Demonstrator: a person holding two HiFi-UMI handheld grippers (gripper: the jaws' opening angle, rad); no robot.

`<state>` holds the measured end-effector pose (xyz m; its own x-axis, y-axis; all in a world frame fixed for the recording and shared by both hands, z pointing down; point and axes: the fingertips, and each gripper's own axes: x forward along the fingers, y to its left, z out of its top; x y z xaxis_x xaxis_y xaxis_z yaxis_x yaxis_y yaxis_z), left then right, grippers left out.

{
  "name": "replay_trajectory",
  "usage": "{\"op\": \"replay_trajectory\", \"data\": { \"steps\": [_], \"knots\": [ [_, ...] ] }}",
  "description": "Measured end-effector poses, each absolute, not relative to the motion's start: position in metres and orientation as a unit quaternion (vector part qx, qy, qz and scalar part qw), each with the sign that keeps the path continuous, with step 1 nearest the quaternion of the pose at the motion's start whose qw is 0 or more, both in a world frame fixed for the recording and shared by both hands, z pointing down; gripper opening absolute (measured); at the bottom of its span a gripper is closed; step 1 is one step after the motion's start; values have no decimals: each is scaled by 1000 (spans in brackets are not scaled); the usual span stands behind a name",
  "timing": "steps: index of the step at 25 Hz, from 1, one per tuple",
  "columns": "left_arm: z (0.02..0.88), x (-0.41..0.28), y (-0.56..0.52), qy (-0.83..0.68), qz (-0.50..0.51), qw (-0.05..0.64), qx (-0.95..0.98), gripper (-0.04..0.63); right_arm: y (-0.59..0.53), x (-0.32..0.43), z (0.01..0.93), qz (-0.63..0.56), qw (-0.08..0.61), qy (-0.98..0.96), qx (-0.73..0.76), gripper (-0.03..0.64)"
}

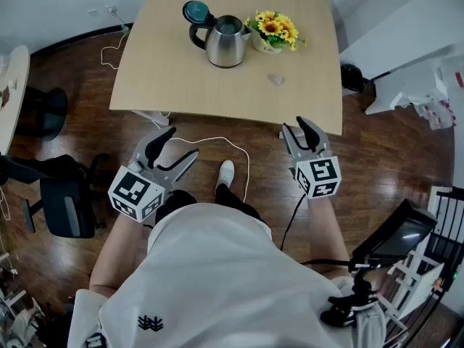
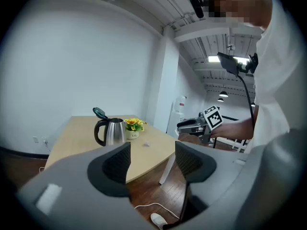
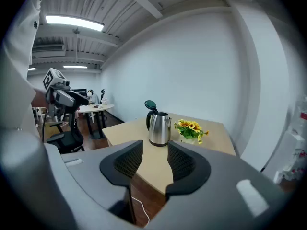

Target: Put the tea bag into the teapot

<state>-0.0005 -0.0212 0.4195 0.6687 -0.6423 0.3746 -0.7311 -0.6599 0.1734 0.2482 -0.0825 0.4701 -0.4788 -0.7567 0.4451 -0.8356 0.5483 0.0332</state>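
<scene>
Tea bag point(image 1: 276, 79): small pale packet lying flat on the table point(image 1: 167, 78), right of the teapot point(image 1: 226, 42) and on its near side, toward the person; apart from the teapot, untouched, nothing on or around it.

Teapot: steel, upright, handle to its left; lid point(image 1: 194, 11) tipped up and back, mouth uncovered; contents not readable from here.

Sunflowers point(image 1: 275, 29) in a small pot just right of the teapot, beyond the tea bag.

Left gripper point(image 1: 177, 145): jaws apart, nothing between them; held off the table's near edge, well short of the teapot and to its left.

Right gripper point(image 1: 296, 127): jaws spread wide, nothing between them; also off the near edge, right of the teapot, the closer of the two to the tea bag.

Progress, as judged: nothing done yet; way into the teapot already clear; left to do: reach, pick up the bag, carry it over the mouth, drop it in.
</scene>
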Motion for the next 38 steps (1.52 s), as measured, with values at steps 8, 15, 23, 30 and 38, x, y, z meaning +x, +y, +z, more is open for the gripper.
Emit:
{"op": "replay_trajectory", "data": {
  "steps": [8, 15, 23, 30, 38],
  "knots": [
    [427, 9, -84, -371, 143, 166, 902, 281, -195, 265, 517, 97, 238, -840, 478, 160],
    [419, -16, -118, -372, 146, 156, 904, 281, -250, 269, 594, 112, 313, -818, 469, 163],
    [420, -55, -142, -405, 154, 166, 886, 281, -299, 276, 675, 155, 371, -794, 457, 173],
    [431, -73, -153, -420, 162, 181, 874, 281, -314, 283, 718, 186, 404, -773, 453, 147],
    [435, -71, -161, -411, 162, 181, 879, 281, -311, 281, 716, 180, 401, -768, 465, 52]
  ]
}}
